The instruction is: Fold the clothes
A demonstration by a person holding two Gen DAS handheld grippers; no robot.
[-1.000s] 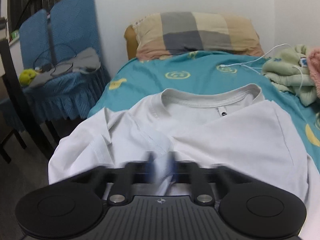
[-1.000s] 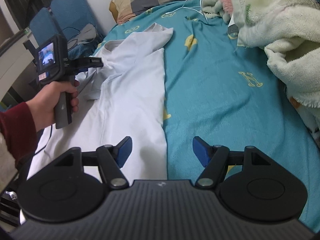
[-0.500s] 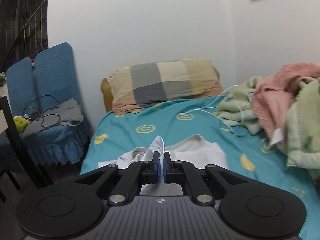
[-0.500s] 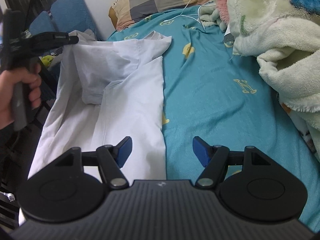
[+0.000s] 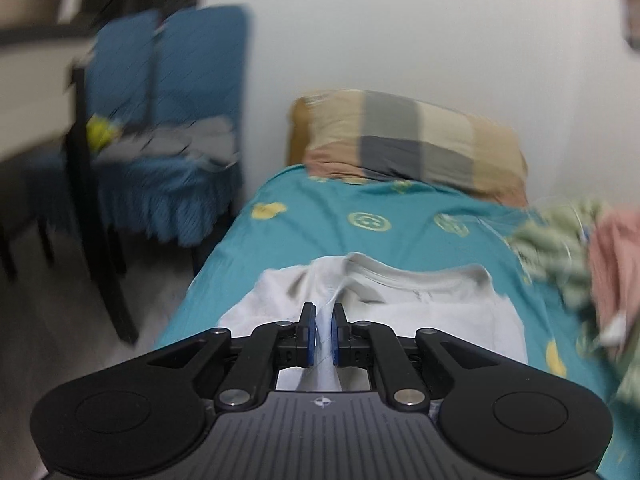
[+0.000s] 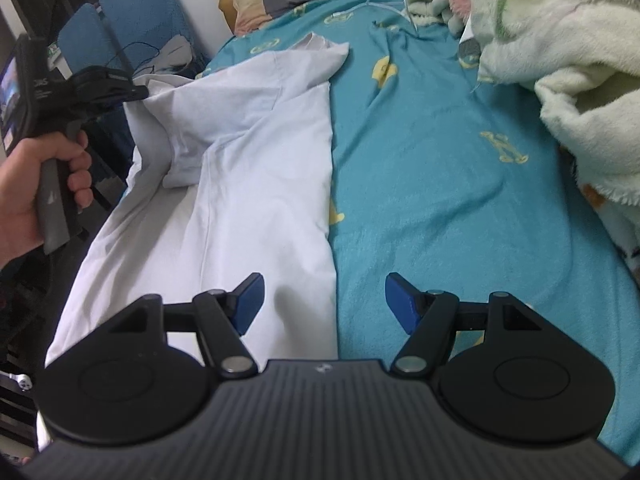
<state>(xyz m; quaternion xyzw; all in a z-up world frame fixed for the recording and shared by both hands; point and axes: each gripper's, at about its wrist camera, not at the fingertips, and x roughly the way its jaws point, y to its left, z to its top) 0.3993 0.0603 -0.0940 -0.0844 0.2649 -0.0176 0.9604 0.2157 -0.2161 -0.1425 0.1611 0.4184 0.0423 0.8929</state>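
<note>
A white T-shirt [image 6: 256, 168] lies lengthwise on the teal bedsheet [image 6: 440, 184], its right half folded over at a straight edge. My left gripper [image 5: 323, 334] is shut on the shirt's left sleeve [image 5: 326, 344] and holds it lifted above the bed; it also shows at the left of the right wrist view [image 6: 136, 92], with the cloth hanging from it. The collar [image 5: 416, 280] lies beyond the fingers. My right gripper [image 6: 322, 304] is open and empty, low over the shirt's near end, astride the folded edge.
A checked pillow [image 5: 408, 144] lies at the head of the bed. Blue covered chairs [image 5: 168, 128] and a dark table leg [image 5: 92, 216] stand left of the bed. Fluffy blankets and clothes [image 6: 560, 40] are piled along the right side. A white cable [image 6: 384, 4] lies near the pillow.
My left gripper closed on the left sleeve, lifted it off the bed, and has now come down and tilted a little. My right gripper has stayed open in place.
</note>
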